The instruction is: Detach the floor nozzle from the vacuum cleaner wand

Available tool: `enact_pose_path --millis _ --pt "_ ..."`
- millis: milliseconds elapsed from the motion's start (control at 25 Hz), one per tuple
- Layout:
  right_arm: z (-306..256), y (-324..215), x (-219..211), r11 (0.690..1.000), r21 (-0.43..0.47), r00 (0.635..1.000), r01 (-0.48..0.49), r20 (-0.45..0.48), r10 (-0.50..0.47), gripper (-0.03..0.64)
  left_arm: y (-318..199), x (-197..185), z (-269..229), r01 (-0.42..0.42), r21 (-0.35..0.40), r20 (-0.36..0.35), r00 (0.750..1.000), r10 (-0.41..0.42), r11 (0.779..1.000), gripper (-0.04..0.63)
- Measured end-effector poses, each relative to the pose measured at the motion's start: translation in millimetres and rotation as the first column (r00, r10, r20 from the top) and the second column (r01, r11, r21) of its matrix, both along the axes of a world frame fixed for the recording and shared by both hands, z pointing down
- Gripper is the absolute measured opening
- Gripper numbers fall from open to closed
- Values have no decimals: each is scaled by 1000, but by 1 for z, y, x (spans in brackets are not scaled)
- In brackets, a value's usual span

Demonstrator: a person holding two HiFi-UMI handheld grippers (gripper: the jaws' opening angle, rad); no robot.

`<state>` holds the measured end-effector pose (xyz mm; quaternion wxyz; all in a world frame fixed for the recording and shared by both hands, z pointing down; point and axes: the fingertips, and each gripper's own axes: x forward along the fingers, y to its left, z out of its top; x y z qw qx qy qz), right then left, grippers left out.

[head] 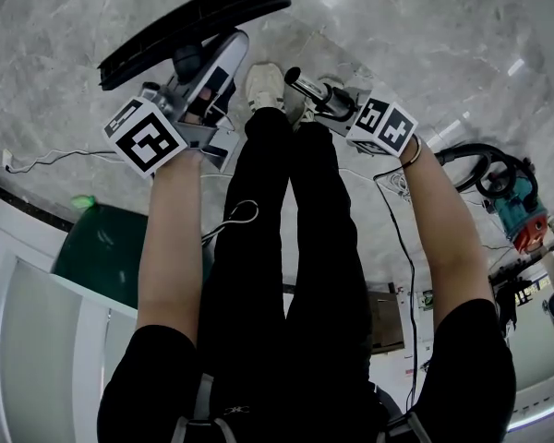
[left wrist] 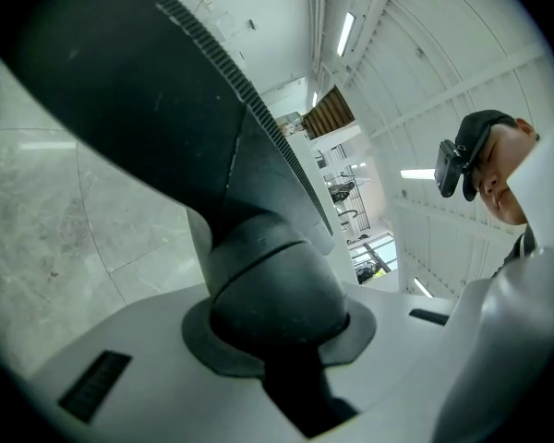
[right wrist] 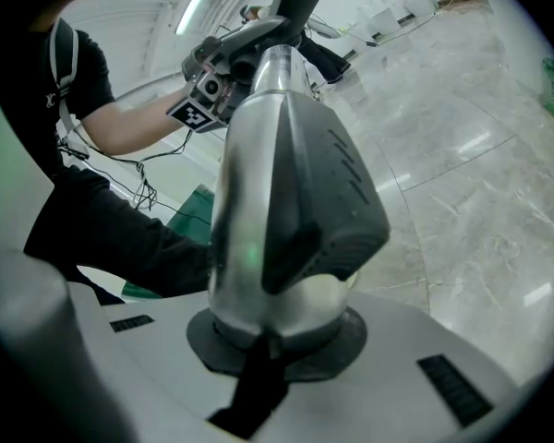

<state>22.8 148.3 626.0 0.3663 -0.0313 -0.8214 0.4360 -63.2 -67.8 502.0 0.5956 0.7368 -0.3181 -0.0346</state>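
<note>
The black floor nozzle (head: 194, 26) hangs over the marble floor at the upper left of the head view. My left gripper (head: 198, 63) is shut on its rounded black neck (left wrist: 277, 284), and the long head with its brush strip (left wrist: 148, 90) reaches up and left. My right gripper (head: 319, 95) is shut on the silver wand end (right wrist: 286, 201), which carries a dark grey latch piece. In the head view the nozzle neck and the wand tip (head: 295, 79) are apart, with a shoe (head: 263, 86) showing between them. The right gripper view shows the left gripper (right wrist: 212, 81) just beyond the wand tip.
The person's black-trousered legs (head: 277, 247) stand between my two arms. A teal vacuum body with a black hose (head: 512, 206) lies at the right. A dark green bin (head: 106, 247) and white frames (head: 37, 321) are at the lower left. A black cable (head: 402, 247) runs past the right arm.
</note>
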Motion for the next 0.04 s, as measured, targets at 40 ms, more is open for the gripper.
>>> enact_pose_path --millis 40 --pt "0 2 -1 1000 -2 1000 2 2 -2 52 0 2 1 4 -2 4 1000 -4 1000 89"
